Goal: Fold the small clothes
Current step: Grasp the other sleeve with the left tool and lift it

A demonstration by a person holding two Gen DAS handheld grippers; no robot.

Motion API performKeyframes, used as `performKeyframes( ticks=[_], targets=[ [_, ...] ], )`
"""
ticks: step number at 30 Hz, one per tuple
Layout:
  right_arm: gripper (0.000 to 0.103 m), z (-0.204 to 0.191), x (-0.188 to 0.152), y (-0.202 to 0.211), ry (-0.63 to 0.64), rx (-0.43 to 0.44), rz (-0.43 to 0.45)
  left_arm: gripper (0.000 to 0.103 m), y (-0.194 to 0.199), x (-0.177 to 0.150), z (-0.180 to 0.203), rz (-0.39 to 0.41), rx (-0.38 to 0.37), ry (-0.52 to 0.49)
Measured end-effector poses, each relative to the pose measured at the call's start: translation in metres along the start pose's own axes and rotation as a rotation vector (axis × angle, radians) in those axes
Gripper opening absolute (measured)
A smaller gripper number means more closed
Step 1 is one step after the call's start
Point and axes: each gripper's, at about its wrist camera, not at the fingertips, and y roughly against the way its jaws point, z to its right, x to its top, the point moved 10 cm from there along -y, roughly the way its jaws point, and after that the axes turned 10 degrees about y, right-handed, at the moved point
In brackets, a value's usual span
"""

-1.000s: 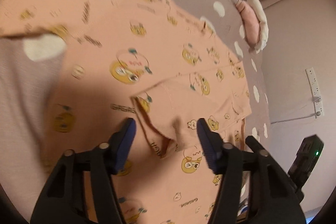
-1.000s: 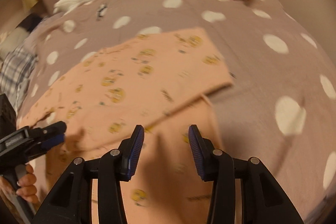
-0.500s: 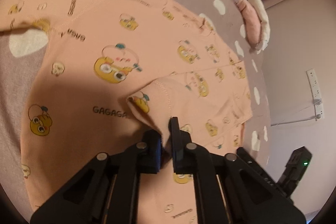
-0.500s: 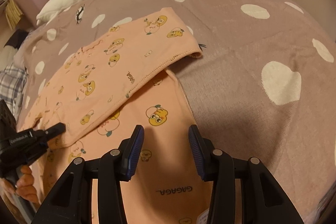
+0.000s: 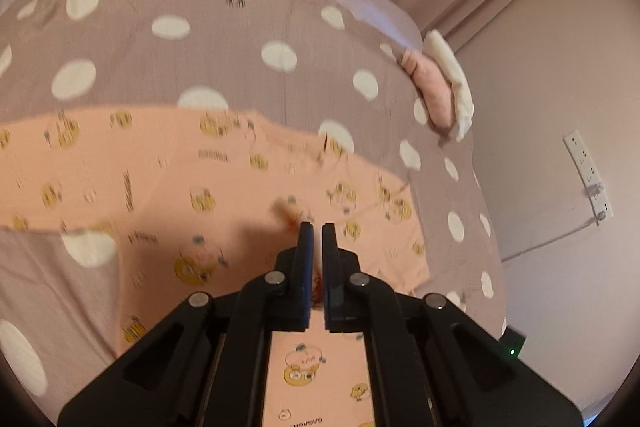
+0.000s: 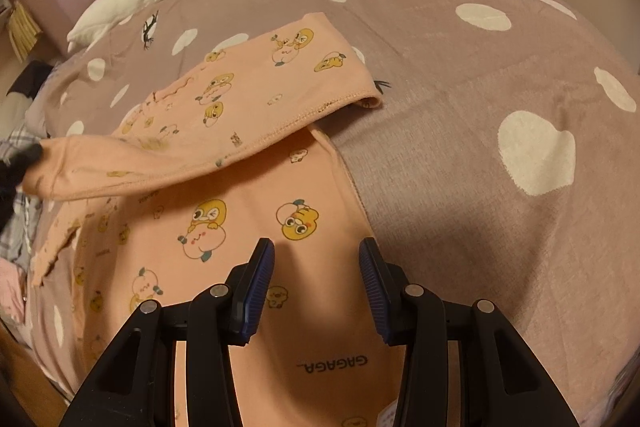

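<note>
Low in the centre of the left wrist view, the left gripper point(image 5: 316, 227) is clamped on a pinch of the peach garment point(image 5: 168, 187), lifting the sleeve, likely to carry it across as a fold. Bottom centre of the right view, the right gripper point(image 6: 316, 267) hangs wide open above the garment's flat lower panel; cloth lies under the gap, ungrasped, spread on the dotted bedspread point(image 6: 480, 75).

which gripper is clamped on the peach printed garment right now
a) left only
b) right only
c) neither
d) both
a) The left gripper has its jaws pinched together with a strip of the peach garment between them, while the right gripper hangs over the fabric with its jaws wide apart and nothing between them.
</note>
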Motion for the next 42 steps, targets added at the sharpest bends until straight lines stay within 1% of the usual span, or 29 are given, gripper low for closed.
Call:
performKeyframes(
  ticks=[2,5,7,9,10,11,13,17,18,21,23,26,28,30,33,34,35,36,37,38,40,42],
  targets=[
    [0.044,0.0,0.0,0.0,-0.004,0.003,0.001,0.002,0.008,0.007,0.002,0.018,-0.003,-0.008],
    [0.044,0.001,-0.001,0.0,-0.01,0.007,0.004,0.002,0.006,0.003,-0.004,-0.017,0.014,-0.007],
    [0.044,0.001,-0.001,0.0,-0.013,0.007,0.004,0.002,-0.001,-0.006,-0.016,-0.046,0.066,-0.008],
    [0.044,0.001,-0.001,0.0,-0.012,0.007,0.004,0.005,-0.01,-0.019,-0.033,-0.072,0.113,0.01],
    [0.044,0.001,-0.001,0.0,-0.01,0.007,0.003,0.014,-0.013,-0.024,-0.039,-0.088,0.12,0.023],
    [0.044,0.001,-0.001,0.001,-0.009,0.008,0.003,0.03,-0.016,-0.031,-0.048,-0.109,0.129,0.047],
    [0.044,0.002,-0.002,0.001,-0.011,0.011,0.004,0.047,-0.022,-0.046,-0.063,-0.142,0.134,0.1],
    [0.044,0.003,-0.002,0.002,-0.015,0.018,0.004,0.047,-0.033,-0.074,-0.082,-0.205,0.122,0.165],
    [0.044,0.002,-0.002,0.002,-0.014,0.019,0.004,0.047,-0.035,-0.082,-0.085,-0.222,0.103,0.19],
    [0.044,0.002,-0.003,0.003,-0.015,0.02,0.005,0.047,-0.042,-0.098,-0.088,-0.266,0.075,0.244],
    [0.044,0.002,-0.003,0.003,-0.014,0.019,0.005,0.047,-0.043,-0.101,-0.084,-0.259,0.043,0.264],
    [0.044,0.002,-0.002,0.002,-0.012,0.017,0.004,0.047,-0.047,-0.099,-0.078,-0.257,0.017,0.273],
    [0.044,0.002,-0.002,0.003,-0.011,0.015,0.005,0.046,-0.051,-0.097,-0.078,-0.248,0.005,0.295],
    [0.044,0.001,-0.002,0.003,-0.01,0.014,0.006,0.045,-0.056,-0.092,-0.076,-0.231,-0.024,0.325],
    [0.044,0.001,-0.003,0.001,-0.003,0.012,0.004,0.045,-0.062,-0.087,-0.074,-0.221,-0.051,0.344],
    [0.044,0.001,-0.002,0.001,-0.002,0.011,0.005,0.04,-0.064,-0.085,-0.071,-0.215,-0.055,0.34],
    [0.044,0.001,-0.002,0.001,-0.002,0.011,0.006,0.029,-0.066,-0.085,-0.07,-0.213,-0.047,0.33],
    [0.044,0.001,-0.002,0.001,-0.004,0.011,0.008,0.022,-0.068,-0.085,-0.07,-0.215,-0.03,0.312],
    [0.044,0.001,-0.002,0.001,-0.005,0.012,0.007,0.007,-0.07,-0.085,-0.07,-0.215,-0.002,0.29],
    [0.044,0.001,-0.002,0.0,-0.005,0.012,0.007,0.003,-0.071,-0.085,-0.072,-0.213,0.014,0.277],
    [0.044,0.001,-0.002,0.0,-0.006,0.013,0.008,0.003,-0.068,-0.083,-0.068,-0.2,0.034,0.253],
    [0.044,0.001,-0.002,0.0,-0.004,0.015,0.008,0.003,-0.061,-0.075,-0.062,-0.179,0.022,0.236]
  ],
)
